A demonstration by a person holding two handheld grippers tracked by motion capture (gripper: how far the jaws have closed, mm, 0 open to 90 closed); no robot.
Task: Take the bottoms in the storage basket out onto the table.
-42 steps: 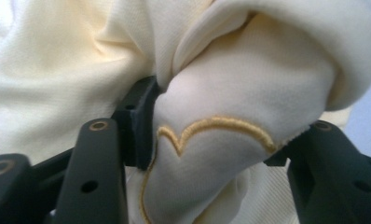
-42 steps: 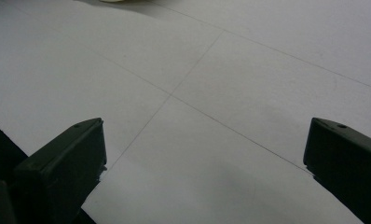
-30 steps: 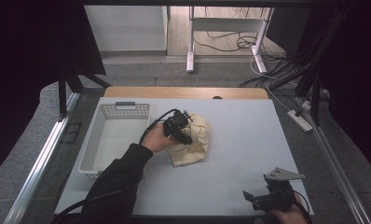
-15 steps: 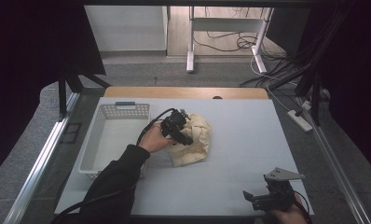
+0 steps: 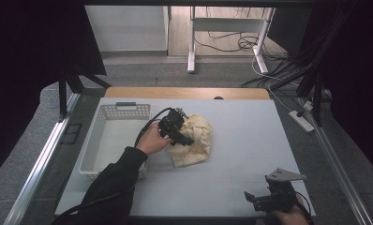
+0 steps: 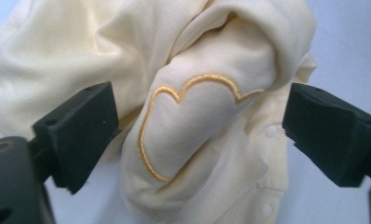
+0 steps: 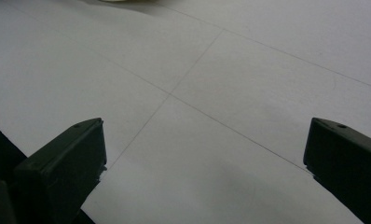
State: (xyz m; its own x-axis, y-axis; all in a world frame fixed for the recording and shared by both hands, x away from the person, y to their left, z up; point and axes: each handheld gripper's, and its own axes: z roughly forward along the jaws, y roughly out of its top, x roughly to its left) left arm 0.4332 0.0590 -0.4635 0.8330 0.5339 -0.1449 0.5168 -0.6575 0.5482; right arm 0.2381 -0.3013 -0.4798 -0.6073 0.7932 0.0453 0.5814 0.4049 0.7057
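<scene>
**Left tongs poised wide over the cream garment, beside the basket**

The left tongs (image 5: 179,127) hang over the crumpled cream garment (image 5: 194,139) with their jaws spread wide and nothing between them yet. In the left gripper view the two black jaws stand either side of a raised fold of the garment (image 6: 207,121), the one bearing a stitched golden outline, with clear air on both sides. That stance looks chosen to straddle a thick ridge of cloth, so that closing would catch a good bunch of fabric rather than a thin edge.

The garment lies bunched on the table (image 5: 250,140), just to the right of the white basket (image 5: 110,140) and apart from its wall. Ribbed hem and a snap button show at its lower part. The person's left hand (image 5: 152,139) reaches across the basket's near right corner to get there, the cable trailing back over it; my guess is that the basket is where the garment is meant to go, which would explain working from that side.

The right tongs (image 5: 264,200) sit well away from the garment, at the near right edge of the table, jaws likewise apart and empty, facing bare table surface (image 7: 211,93). They appear parked out of the way.
</scene>
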